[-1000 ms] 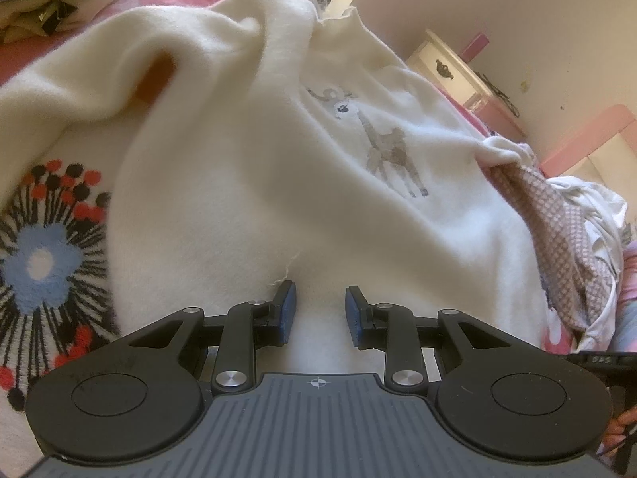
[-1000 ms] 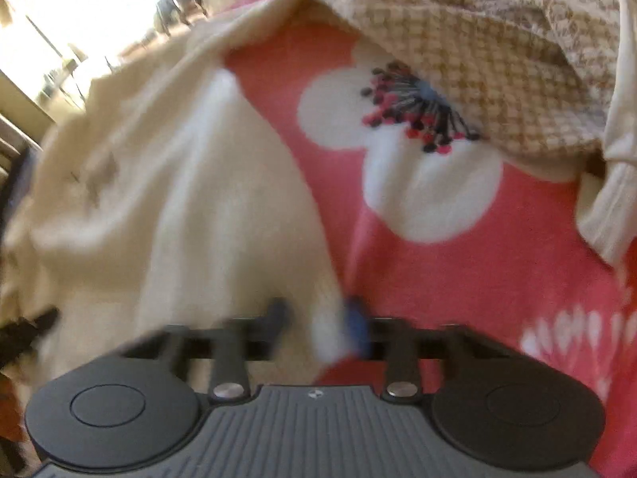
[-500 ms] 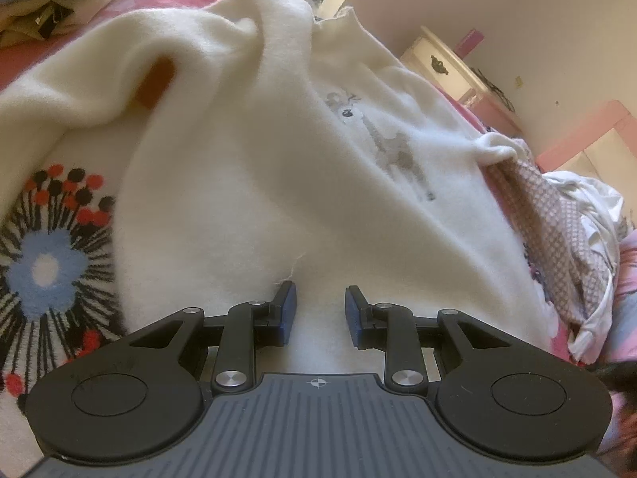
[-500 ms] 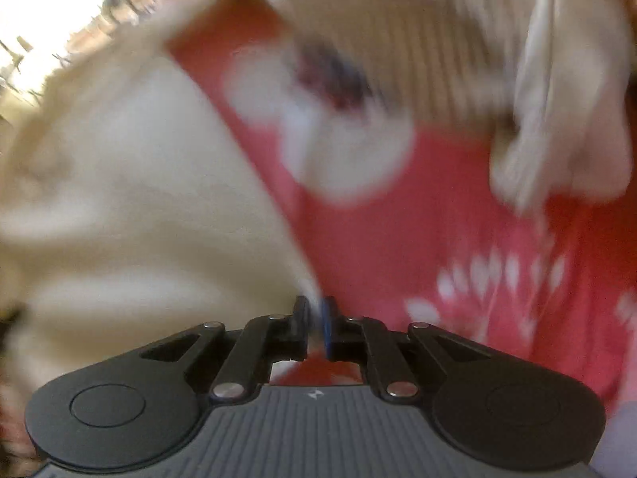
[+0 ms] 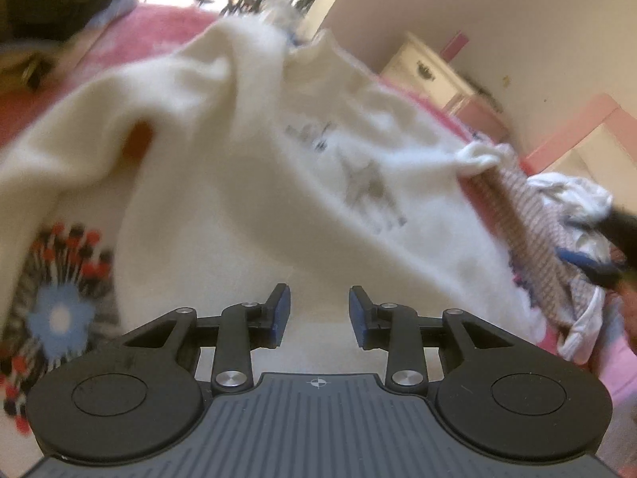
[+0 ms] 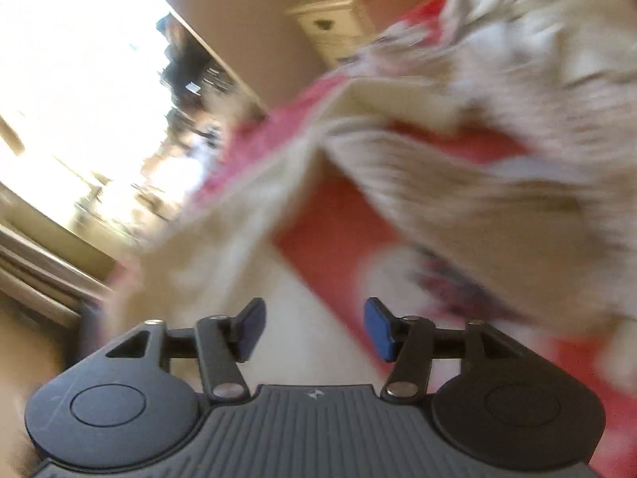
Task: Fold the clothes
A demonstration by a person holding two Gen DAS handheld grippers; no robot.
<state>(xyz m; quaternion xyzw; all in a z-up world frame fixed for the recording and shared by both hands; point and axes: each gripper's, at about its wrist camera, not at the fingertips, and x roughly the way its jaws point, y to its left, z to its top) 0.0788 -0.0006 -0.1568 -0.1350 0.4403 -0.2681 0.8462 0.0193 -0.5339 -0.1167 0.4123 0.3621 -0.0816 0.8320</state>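
Barely started: left gripper fingers narrowly apart, empty, over the jumper hem. Right gripper fingers just sprang wide, nothing between them. Jumper sprawls 12 o'clock across the bed, rumpled, sleeves unfolded; more clothes at 3 o'clock wait.

No readable text or labels.

A: Daylight pours from the window, blown out white. Right wrist view is smeared with motion blur.
B: Left view's softer blur; the sweater is bright, fisheye edges bend.
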